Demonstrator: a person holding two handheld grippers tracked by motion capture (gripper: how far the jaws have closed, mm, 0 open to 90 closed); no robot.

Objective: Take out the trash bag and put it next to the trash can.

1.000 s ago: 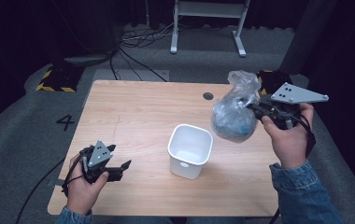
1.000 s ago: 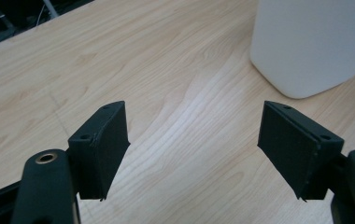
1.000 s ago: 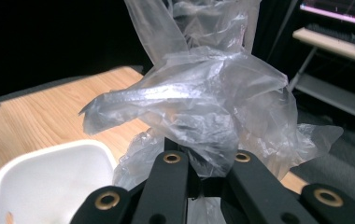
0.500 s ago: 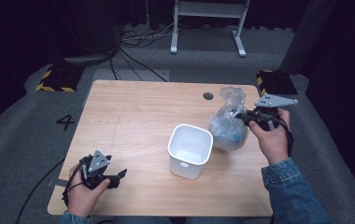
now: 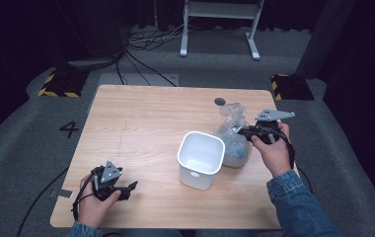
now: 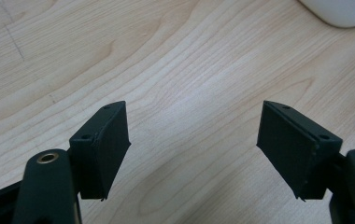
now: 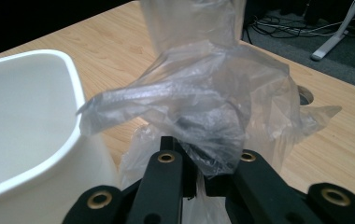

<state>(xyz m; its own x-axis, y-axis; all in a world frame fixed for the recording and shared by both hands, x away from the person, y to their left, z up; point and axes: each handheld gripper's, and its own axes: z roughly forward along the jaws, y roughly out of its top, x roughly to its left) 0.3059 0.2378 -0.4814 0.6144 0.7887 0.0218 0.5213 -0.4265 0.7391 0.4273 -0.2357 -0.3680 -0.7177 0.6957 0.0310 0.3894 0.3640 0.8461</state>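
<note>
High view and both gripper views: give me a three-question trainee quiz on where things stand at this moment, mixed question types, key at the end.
1. True or false: the right gripper is shut on the crumpled clear plastic bag.
2. Multiple choice: the left gripper is (A) shut on the bag, (B) open over bare wood, (C) shut on the tub's rim.
3. Fill in: in the high view, the bag sits on the light wooden table to the ___ of the white square plastic tub.

Key
1. True; its jaws pinch the gathered top.
2. B; its jaws stand wide apart, with nothing between them.
3. Right, close against the tub.
</note>
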